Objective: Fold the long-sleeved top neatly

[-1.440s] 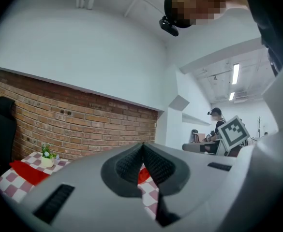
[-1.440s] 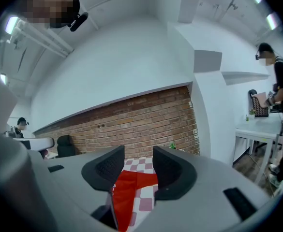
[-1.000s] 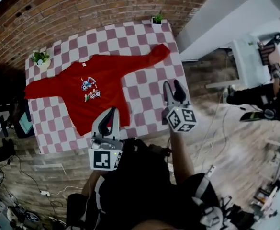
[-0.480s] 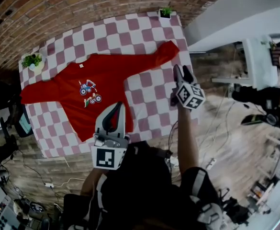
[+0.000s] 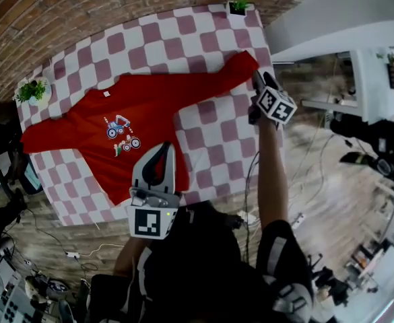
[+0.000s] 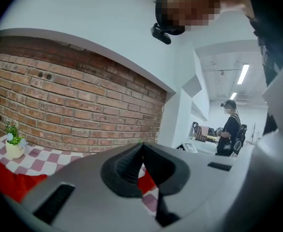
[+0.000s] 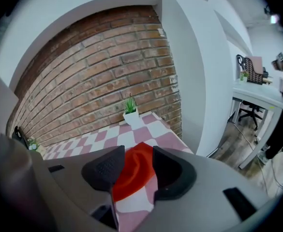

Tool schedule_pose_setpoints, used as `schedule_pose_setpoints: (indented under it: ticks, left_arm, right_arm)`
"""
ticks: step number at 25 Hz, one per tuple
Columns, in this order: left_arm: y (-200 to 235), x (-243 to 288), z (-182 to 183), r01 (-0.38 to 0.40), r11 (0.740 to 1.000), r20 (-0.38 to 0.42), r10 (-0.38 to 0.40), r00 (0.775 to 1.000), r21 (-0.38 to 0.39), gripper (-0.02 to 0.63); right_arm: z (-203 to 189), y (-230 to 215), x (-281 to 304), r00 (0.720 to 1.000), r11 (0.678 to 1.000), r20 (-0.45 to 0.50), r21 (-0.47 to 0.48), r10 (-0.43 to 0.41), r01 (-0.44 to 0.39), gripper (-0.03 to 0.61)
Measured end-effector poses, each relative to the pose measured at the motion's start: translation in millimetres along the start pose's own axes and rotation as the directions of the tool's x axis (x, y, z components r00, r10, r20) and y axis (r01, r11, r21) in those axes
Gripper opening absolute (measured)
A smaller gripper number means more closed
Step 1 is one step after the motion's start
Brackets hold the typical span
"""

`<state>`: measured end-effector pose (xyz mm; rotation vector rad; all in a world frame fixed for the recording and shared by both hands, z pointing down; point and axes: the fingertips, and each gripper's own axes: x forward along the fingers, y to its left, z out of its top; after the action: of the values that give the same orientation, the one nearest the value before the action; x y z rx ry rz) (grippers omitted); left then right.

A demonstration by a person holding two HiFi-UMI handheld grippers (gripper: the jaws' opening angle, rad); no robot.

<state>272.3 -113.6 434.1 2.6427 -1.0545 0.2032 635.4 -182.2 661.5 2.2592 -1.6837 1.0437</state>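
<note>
**One top on the table, two grippers at its edges**

One red long-sleeved top [image 5: 156, 106] is laid flat and face up on the one checked table [image 5: 210, 150]. One small print [image 5: 120, 134] is seen on its chest. Its two sleeves are spread wide. One is stretched towards the table's left edge, the other towards the table's far right corner. The hem is turned to the table's near edge.

Two potted plants are counted. One [image 5: 32, 91] is set at the table's far left corner, and the other [image 5: 239, 6] at its far right corner. One brick wall [image 5: 82, 9] is seen beyond the table's far edge.

Two grippers are held by the person. The left gripper [image 5: 162, 149] is held over the table's near edge, above the hem. Its jaws are clenched together with nothing between them. The right gripper [image 5: 263, 79] is held at the table's right edge, just beside the far sleeve's cuff [image 7: 133, 168]. Its jaws are spread apart. The cuff is seen through the gap, and no grip on it is shown.
</note>
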Motion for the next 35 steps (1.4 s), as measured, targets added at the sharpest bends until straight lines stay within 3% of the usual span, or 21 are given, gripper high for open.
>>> schedule_pose_setpoints:
  ticks: [14, 19, 28, 35]
  left_arm:
    - [24, 21, -18, -0.022, 0.999, -0.029, 0.021, 0.999, -0.029, 0.006]
    - [25, 21, -18, -0.029, 0.999, -0.027, 0.028, 0.999, -0.033, 0.006]
    - [24, 7, -11, -0.037, 0.999, -0.012, 0.037, 0.999, -0.032, 0.006]
    - [26, -15, 5, -0.080, 0.997, 0.028, 0.080, 0.996, -0.024, 0.006]
  right_arm:
    - [-43, -37, 64, 0.986, 0.999, -0.162, 0.028, -0.032, 0.037, 0.172]
    - [-48, -41, 66, 0.981, 0.998, -0.183, -0.010, -0.068, 0.068, 0.077]
    - [-36, -34, 55, 0.987, 0.996, -0.141, -0.036, -0.081, 0.077, 0.032]
    - [-9, -11, 26, 0.996, 0.991, -0.065, -0.117, -0.067, 0.060, 0.030]
